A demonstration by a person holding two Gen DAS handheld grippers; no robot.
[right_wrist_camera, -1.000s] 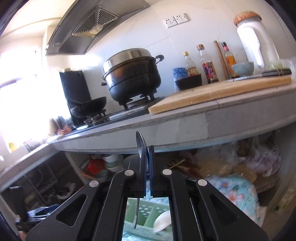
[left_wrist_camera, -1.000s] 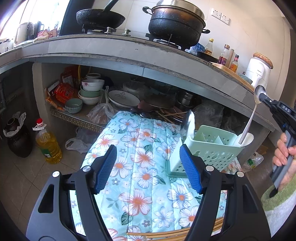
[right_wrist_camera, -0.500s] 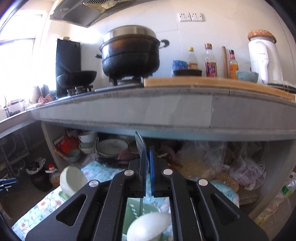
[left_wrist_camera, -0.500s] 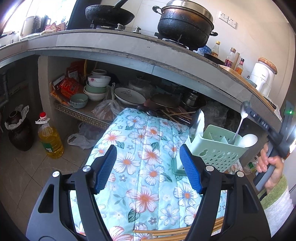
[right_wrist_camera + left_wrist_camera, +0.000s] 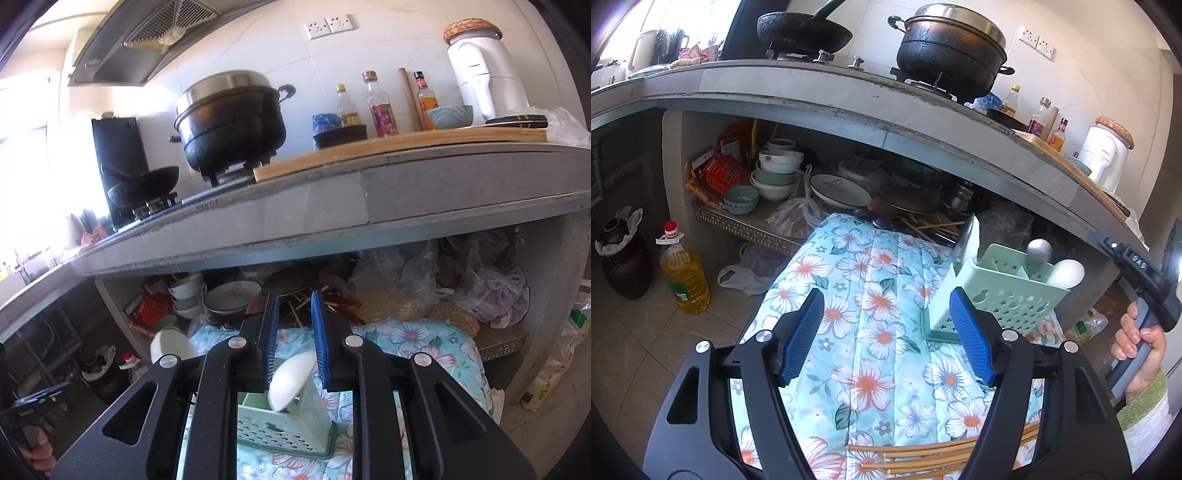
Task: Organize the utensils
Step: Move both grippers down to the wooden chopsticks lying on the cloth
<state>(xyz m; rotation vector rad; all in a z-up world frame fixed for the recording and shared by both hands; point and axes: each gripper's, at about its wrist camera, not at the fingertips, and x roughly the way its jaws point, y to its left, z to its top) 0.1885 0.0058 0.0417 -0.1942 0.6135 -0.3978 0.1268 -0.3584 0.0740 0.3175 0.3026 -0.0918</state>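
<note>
The chopsticks [image 5: 942, 458] lie flat and sideways, just below the left gripper [image 5: 886, 332] — its fingers are wide open and empty. The right gripper [image 5: 293, 347] is over by the green basket [image 5: 1001, 295] — a little open, holding nothing.

A pale green perforated utensil caddy [image 5: 1001, 295] stands upright on the floral cloth [image 5: 857, 295]. In its far compartments stand a metal spoon [image 5: 1038, 249], bowl up, and a white spoon [image 5: 1067, 273] beside it. A white flat utensil [image 5: 969, 240] rises from the caddy's left corner. Wooden chopsticks [image 5: 923, 459] lie flat, well apart from the caddy, at the cloth's near edge.
</note>
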